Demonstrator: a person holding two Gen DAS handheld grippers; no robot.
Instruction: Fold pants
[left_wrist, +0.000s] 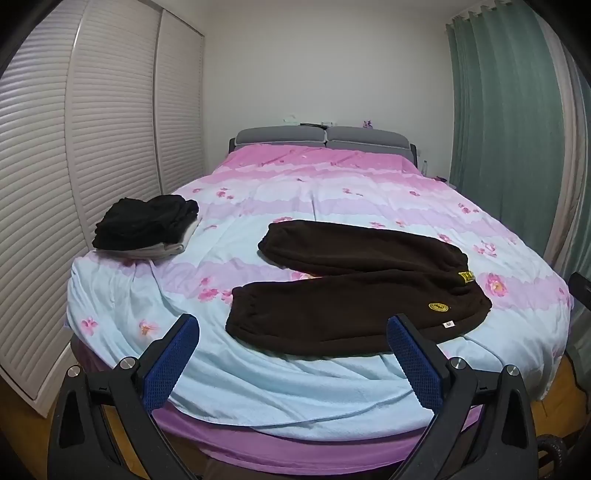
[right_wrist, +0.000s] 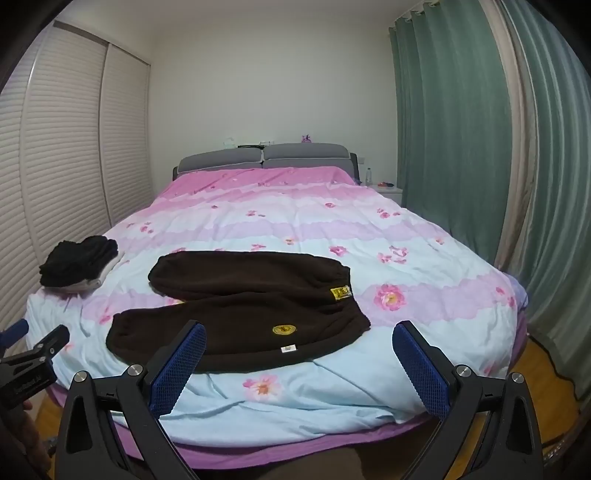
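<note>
Dark brown fleece pants (left_wrist: 354, 291) lie flat on the bed, legs spread apart and pointing left, waistband with yellow patches at the right. They also show in the right wrist view (right_wrist: 243, 314). My left gripper (left_wrist: 291, 332) is open and empty, held off the bed's foot edge in front of the nearer leg. My right gripper (right_wrist: 299, 339) is open and empty, in front of the waist end. The left gripper shows at the left edge of the right wrist view (right_wrist: 29, 354).
The bed has a pink and light-blue floral cover (left_wrist: 295, 384). A stack of folded black and grey clothes (left_wrist: 147, 225) sits at its left side. Louvred wardrobe doors (left_wrist: 92, 147) stand left, green curtains (left_wrist: 509, 129) right, a white nightstand (right_wrist: 388, 192) by the headboard.
</note>
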